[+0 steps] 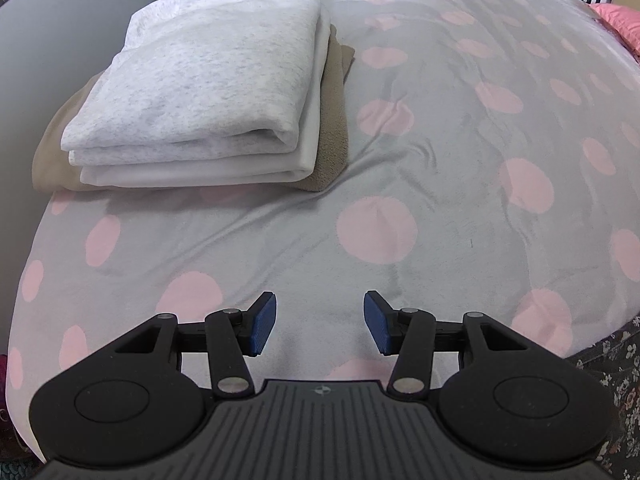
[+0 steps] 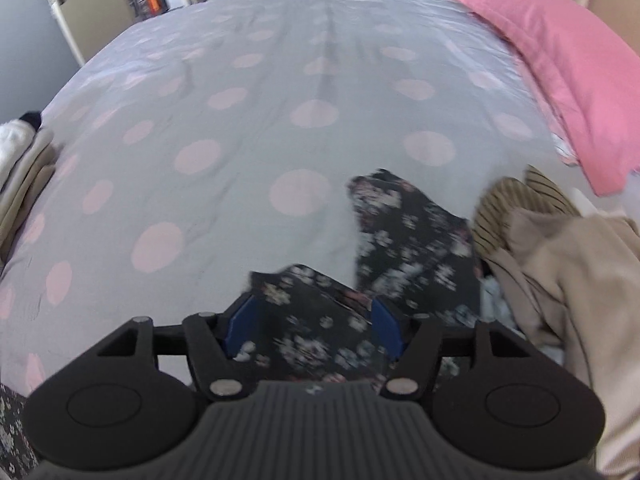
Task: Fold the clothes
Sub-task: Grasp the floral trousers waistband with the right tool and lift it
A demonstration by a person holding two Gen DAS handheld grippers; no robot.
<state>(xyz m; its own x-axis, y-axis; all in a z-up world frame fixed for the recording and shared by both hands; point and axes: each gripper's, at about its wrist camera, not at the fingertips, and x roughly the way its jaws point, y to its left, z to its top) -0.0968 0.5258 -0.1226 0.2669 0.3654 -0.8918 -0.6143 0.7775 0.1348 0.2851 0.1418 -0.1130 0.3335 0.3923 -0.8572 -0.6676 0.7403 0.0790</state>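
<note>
A dark floral garment (image 2: 400, 232) lies crumpled on the bed near its front right. Part of it sits between the wide-apart blue pads of my right gripper (image 2: 314, 322), which is open around the cloth; the picture is blurred there. A neat stack of folded clothes (image 1: 208, 80), with a mottled grey-white piece on top, white under it and beige at the bottom, rests at the bed's left edge. My left gripper (image 1: 320, 320) hovers open over bare bedspread in front of that stack, holding nothing. A corner of the floral garment (image 1: 616, 380) shows at the lower right of the left wrist view.
The bed wears a grey cover with pink dots (image 2: 280, 120). A heap of unfolded clothes, one beige (image 2: 568, 280) and one striped (image 2: 512, 208), sits at the right. A pink pillow (image 2: 560, 72) lies at the far right. The folded stack (image 2: 20, 160) borders the left edge.
</note>
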